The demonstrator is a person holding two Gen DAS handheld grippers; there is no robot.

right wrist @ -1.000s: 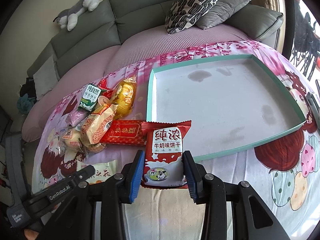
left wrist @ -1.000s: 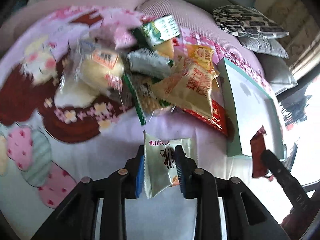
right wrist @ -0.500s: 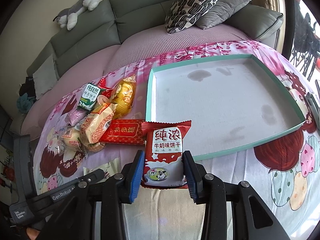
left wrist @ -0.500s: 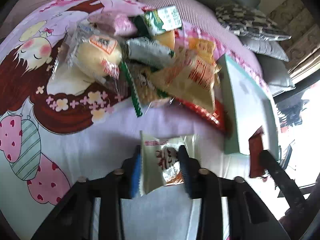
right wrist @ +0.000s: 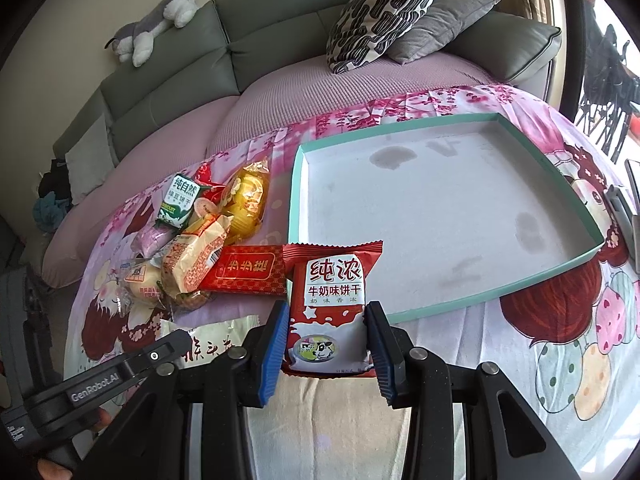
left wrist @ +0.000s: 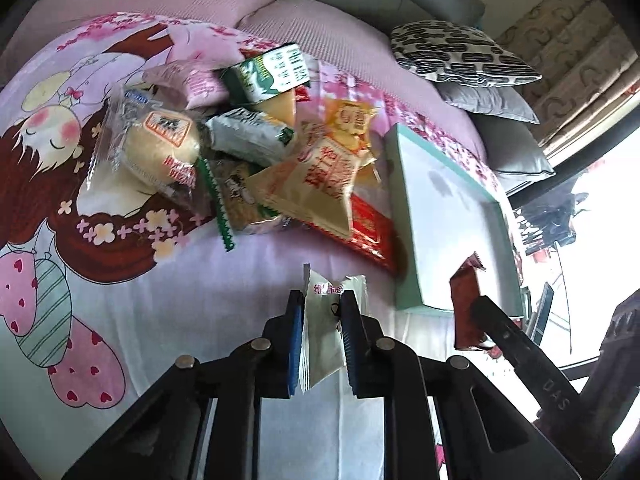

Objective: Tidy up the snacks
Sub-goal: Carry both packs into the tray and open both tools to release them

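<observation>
My left gripper (left wrist: pixel 322 300) is shut on a white snack packet (left wrist: pixel 320 332), which is pinched upright and crumpled just above the cartoon cloth. From the right wrist the same white packet (right wrist: pixel 212 340) shows behind a left finger (right wrist: pixel 160 356). My right gripper (right wrist: pixel 327 312) is shut on a red milk-biscuit packet (right wrist: pixel 334 276), held at the near left corner of the teal-rimmed white tray (right wrist: pixel 294 196). The tray (left wrist: pixel 406 248) has nothing in it. A pile of snacks (right wrist: pixel 196 248) lies left of the tray, including a green carton (right wrist: pixel 180 200) and a flat red packet (right wrist: pixel 248 270).
The cloth covers a rounded pink seat in front of a grey-green sofa. Patterned and grey cushions (right wrist: pixel 380 12) lean at the back right, and a plush toy (right wrist: pixel 156 28) lies on the sofa back. A bright window is on the right.
My left gripper's jaws have closed tight on the white packet, squeezing it narrow, and lifted it slightly off the cloth. The right gripper and its red packet have stayed still.
</observation>
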